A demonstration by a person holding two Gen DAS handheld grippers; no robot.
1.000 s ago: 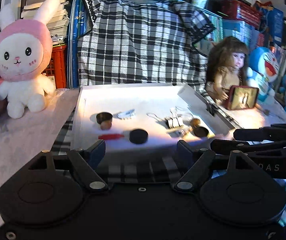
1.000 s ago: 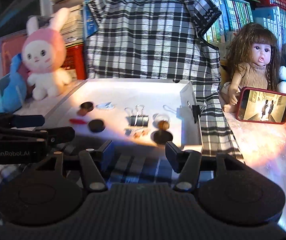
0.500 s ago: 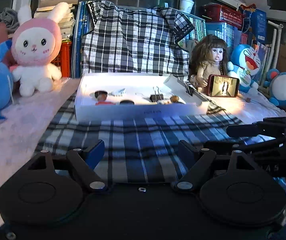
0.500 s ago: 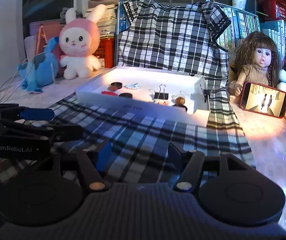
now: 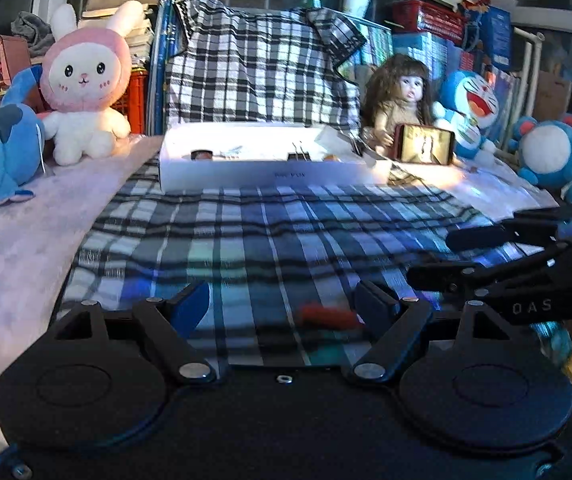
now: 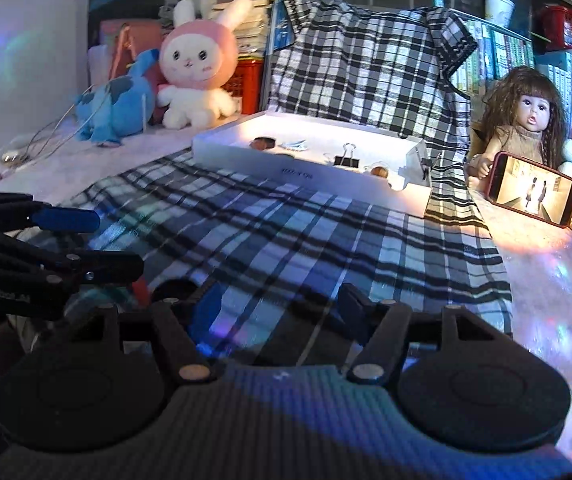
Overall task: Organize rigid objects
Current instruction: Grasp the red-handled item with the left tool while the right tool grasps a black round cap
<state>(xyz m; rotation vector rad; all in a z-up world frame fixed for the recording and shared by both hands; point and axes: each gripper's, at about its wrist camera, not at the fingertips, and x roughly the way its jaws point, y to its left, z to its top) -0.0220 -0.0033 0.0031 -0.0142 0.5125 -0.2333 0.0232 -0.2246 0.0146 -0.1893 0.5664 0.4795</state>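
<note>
Cluttered shelves of books and stuffed toys back a table draped with a blue-and-white plaid cloth (image 5: 270, 236). White shallow cardboard tray (image 5: 262, 174) sits at the far end of the cloth, lit warm. Inside it, from the right wrist view: black binder clip (image 6: 345, 160) upright with wire handles, small brown round pieces (image 6: 262, 143) near the left end, another brown round piece (image 6: 378, 171) near the right end. Pink-hooded white bunny plush (image 5: 86, 84) left of the tray, long-haired doll (image 5: 401, 96) right of it, red-cased phone (image 5: 425, 145) propped against the doll with its screen lit.

Left gripper (image 5: 284, 304) low over the near cloth, jaws apart, gripping nothing. Blurred red object (image 5: 327, 316) lies on the cloth between its fingers, closer to the right finger; contact unclear. Right gripper (image 6: 280, 306) also jaws apart, just been opening, only cloth between them. Both well short of the tray.
</note>
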